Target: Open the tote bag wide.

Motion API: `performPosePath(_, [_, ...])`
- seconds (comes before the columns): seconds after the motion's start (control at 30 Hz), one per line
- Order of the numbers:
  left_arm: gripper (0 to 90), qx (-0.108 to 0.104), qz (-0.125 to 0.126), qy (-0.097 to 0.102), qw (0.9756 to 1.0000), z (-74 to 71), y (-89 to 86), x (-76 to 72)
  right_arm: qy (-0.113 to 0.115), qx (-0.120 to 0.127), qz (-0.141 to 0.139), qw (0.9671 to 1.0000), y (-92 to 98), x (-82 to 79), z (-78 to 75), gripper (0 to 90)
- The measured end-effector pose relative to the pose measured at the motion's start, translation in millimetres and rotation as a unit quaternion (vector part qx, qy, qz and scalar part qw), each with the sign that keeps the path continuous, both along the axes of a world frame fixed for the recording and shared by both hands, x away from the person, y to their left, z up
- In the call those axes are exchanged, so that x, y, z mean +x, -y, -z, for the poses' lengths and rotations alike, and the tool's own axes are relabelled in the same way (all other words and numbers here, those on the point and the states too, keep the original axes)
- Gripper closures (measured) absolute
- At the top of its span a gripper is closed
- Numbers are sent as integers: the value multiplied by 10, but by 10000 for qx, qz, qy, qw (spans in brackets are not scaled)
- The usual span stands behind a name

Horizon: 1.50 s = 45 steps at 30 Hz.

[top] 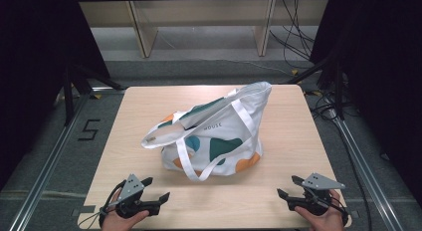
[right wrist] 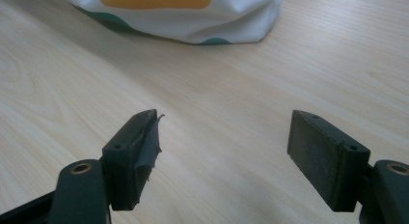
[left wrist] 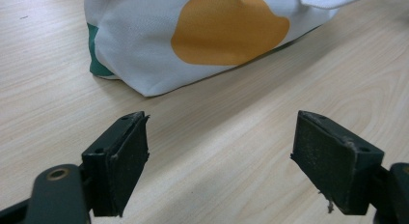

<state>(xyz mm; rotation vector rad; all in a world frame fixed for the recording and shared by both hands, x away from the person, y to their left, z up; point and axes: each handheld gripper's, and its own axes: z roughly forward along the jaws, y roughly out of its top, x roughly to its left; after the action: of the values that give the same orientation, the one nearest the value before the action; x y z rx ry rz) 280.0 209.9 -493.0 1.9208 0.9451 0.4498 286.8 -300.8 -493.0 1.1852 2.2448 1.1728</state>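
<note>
A white cloth tote bag [top: 214, 134] with teal and orange blobs stands slumped in the middle of the wooden table [top: 293, 141], its long handles [top: 186, 164] draped over the front. My left gripper [top: 157, 189] rests near the table's front left edge, open, nothing between its pads. My right gripper [top: 288, 186] rests near the front right edge, open too. Seen from the left gripper [left wrist: 219, 154], the bag's orange-patched corner [left wrist: 226, 31] lies just ahead. From the right gripper [right wrist: 224, 147], the bag's lower edge [right wrist: 193, 16] lies farther off.
Bare table top surrounds the bag on all sides. Beyond the far edge are wooden shelf legs [top: 144, 32] and cables [top: 293, 37] on the floor. Metal rails [top: 50, 161] run along both sides of the table.
</note>
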Motion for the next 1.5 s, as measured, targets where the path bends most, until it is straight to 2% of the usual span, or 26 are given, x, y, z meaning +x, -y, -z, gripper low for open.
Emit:
performPosePath(0.03, [194,-3,-12,-2,10000,1,-1,1,89,-56,-88,9999,20,22,0,278])
performPosePath(0.07, [195,-56,-13,12,10000,7,4,4,85,-54,-86,9999,21,22,0,278])
performPosePath(0.23, [195,-45,-6,29,10000,2,0,4,97,-52,-101,9999,21,23,0,277])
performPosePath(0.33, [195,-63,-34,-10,10000,3,5,-5,-43,27,20,10000,-8,-8,-1,277])
performPosePath(0.4, [196,-63,-29,1,10000,0,3,-2,-33,38,7,10000,-10,-3,-4,277])
performPosePath(0.5, [196,-130,-101,-39,9999,-10,11,-13,175,-34,-103,9998,16,26,-13,276])
performPosePath(0.53, [196,-111,-67,-12,9999,-14,2,-1,132,50,-116,9998,7,33,-10,272])
performPosePath(0.57, [196,-110,-45,-18,9999,-25,-9,2,25,133,-17,9999,-7,29,-19,257])
performPosePath(0.6, [196,-204,-98,-2,9997,-34,-2,1,16,167,-33,9999,-12,42,-31,258])
performPosePath(0.63, [199,-99,-63,50,9999,-57,-23,10,18,158,-66,9999,-13,50,-59,258])
performPosePath(0.67, [199,-192,-127,27,9997,-66,-29,13,72,182,-84,9998,-18,63,-91,258])
performPosePath(0.7, [200,-122,-180,48,9998,-94,-55,18,173,192,-121,9996,-12,86,-134,263])
performPosePath(0.73, [200,-149,-180,98,9997,-113,-84,43,195,220,-49,9996,-21,92,-183,272])
performPosePath(0.77, [201,-270,-317,-6,9991,-139,-100,46,282,212,-132,9993,-9,114,-241,285])
performPosePath(0.8, [209,-354,-337,12,9988,-172,-123,65,305,283,-131,9990,-12,127,-301,302])
performPosePath(0.9, [222,-413,-394,155,9982,-291,-177,110,533,343,-322,9975,-20,212,-494,352])
performPosePath(0.93, [225,-376,-365,188,9985,-338,-202,124,486,332,-348,9977,-40,222,-573,364])
performPosePath(1.0, [225,-598,-404,91,9974,-420,-227,143,709,324,-473,9958,-88,272,-723,381])
performPosePath(1.03, [225,-462,-334,214,9981,-466,-252,165,676,350,-505,9958,-118,281,-810,382])
performPosePath(1.1, [224,-469,-356,195,9981,-557,-285,183,982,331,-668,9924,-157,351,-974,386])
performPosePath(1.17, [222,-585,-397,194,9973,-656,-316,210,1022,480,-727,9909,-212,399,-1131,386])
performPosePath(1.27, [218,-403,-332,344,9980,-832,-368,297,1104,672,-910,9874,-288,499,-1346,390])
performPosePath(1.3, [216,-428,-372,335,9978,-885,-372,323,1112,681,-948,9869,-318,529,-1414,390])
performPosePath(1.33, [215,-344,-353,391,9980,-945,-386,361,1081,695,-1030,9863,-350,556,-1478,390])
performPosePath(1.37, [214,-330,-354,405,9980,-994,-396,401,1145,699,-1035,9855,-390,589,-1536,391])
performPosePath(1.5, [212,-317,-318,308,9985,-1183,-411,554,1257,506,-1228,9831,-531,703,-1776,392])
